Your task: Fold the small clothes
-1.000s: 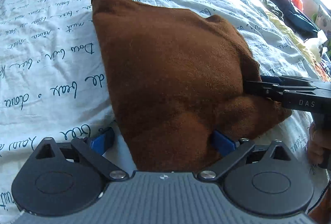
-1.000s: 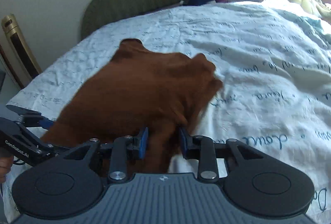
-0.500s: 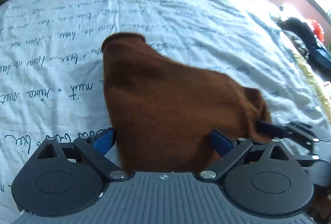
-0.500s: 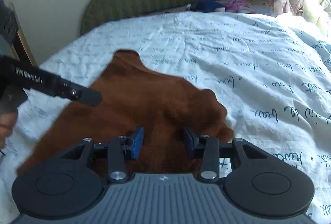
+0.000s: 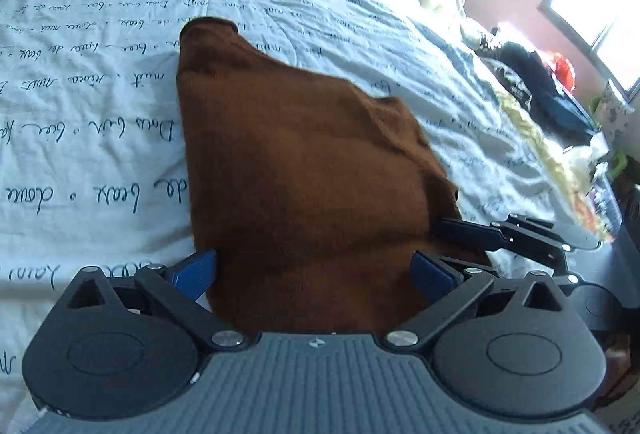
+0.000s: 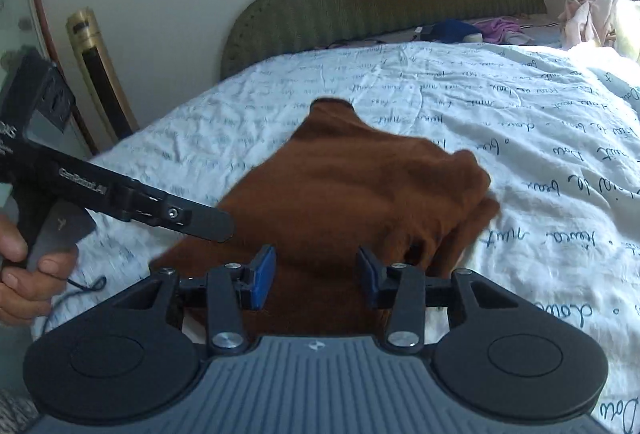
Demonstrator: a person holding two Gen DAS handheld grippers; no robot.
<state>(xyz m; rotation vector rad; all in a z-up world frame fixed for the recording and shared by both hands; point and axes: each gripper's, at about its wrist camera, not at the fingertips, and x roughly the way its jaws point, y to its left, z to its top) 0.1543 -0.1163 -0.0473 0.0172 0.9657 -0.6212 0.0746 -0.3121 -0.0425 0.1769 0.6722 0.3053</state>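
Apparently both grippers hover over brown garment (image 5: 304, 169)

Two close, downward wrist views sharing brown cloth (image 5: 312, 173).

Brown fleece garment (image 5: 304, 169), partly folded, flat on the bed

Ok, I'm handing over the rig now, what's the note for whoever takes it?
Left gripper: open, jaws wide around the brown cloth's near edge, not pinching.
Right gripper: half open at its near right corner; grip unclear.
Cloth: on the sheet, rumpled, uneven outline.
Done: no neat fold yet.
Left: square it, fold it.
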